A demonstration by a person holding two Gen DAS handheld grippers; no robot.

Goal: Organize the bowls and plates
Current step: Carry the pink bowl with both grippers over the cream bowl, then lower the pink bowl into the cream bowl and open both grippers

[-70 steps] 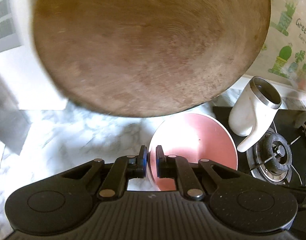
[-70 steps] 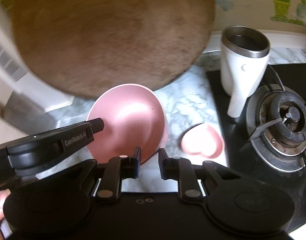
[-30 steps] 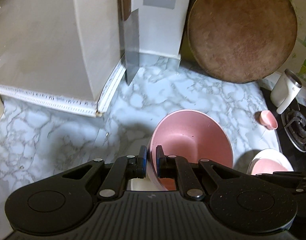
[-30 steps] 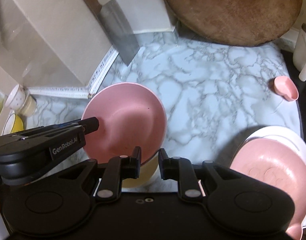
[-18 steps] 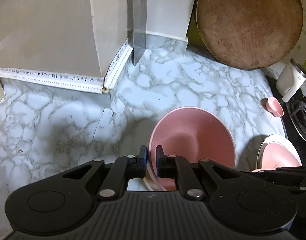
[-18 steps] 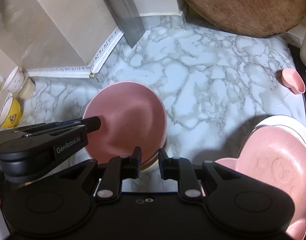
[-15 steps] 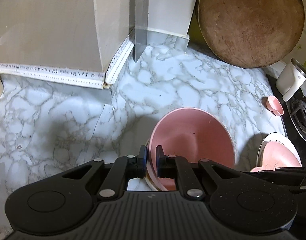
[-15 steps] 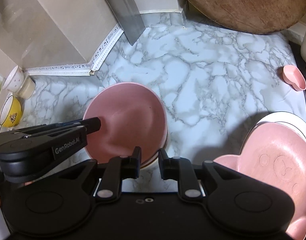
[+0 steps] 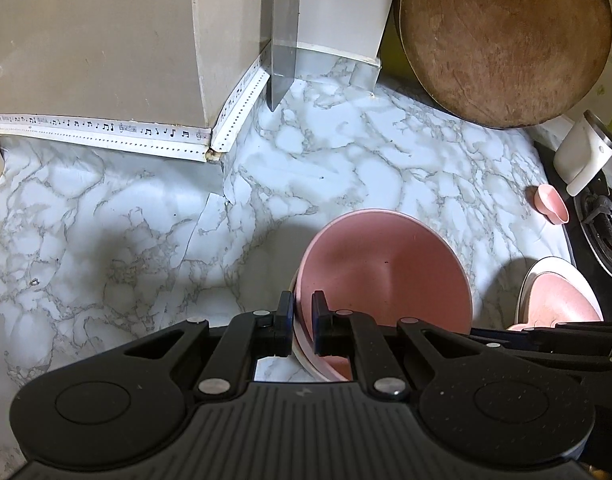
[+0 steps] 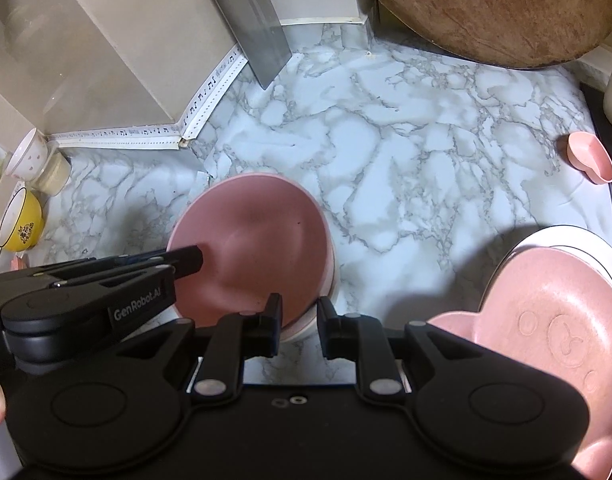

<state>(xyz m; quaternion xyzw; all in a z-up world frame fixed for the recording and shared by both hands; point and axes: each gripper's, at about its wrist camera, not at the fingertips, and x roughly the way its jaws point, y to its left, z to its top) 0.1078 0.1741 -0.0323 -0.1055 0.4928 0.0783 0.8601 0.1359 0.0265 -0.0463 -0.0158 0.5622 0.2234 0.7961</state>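
A large pink bowl (image 9: 385,268) sits nested in a cream bowl (image 10: 329,284) on the marble counter, and only a strip of the cream rim shows. My left gripper (image 9: 303,308) is shut on the pink bowl's near rim, one pad inside and one outside. In the right wrist view the left gripper (image 10: 186,260) reaches over the pink bowl (image 10: 258,248) from the left. My right gripper (image 10: 302,316) hovers at the bowls' near edge with a narrow gap and nothing pinched. A pink bear-face plate (image 10: 545,320) lies on a white plate (image 10: 565,236) to the right.
A cleaver (image 9: 284,40) leans in the wall corner at the back. A round wooden board (image 9: 505,36) stands against the far wall. A white mug (image 9: 581,152), a small pink dish (image 9: 549,204) and a stove burner (image 9: 605,228) are at the right. A yellow bowl (image 10: 20,224) sits far left.
The pink bowl, carried away from the wooden board and stove, has sunk into the cream bowl, which now shows less. Both grippers keep their spacing.
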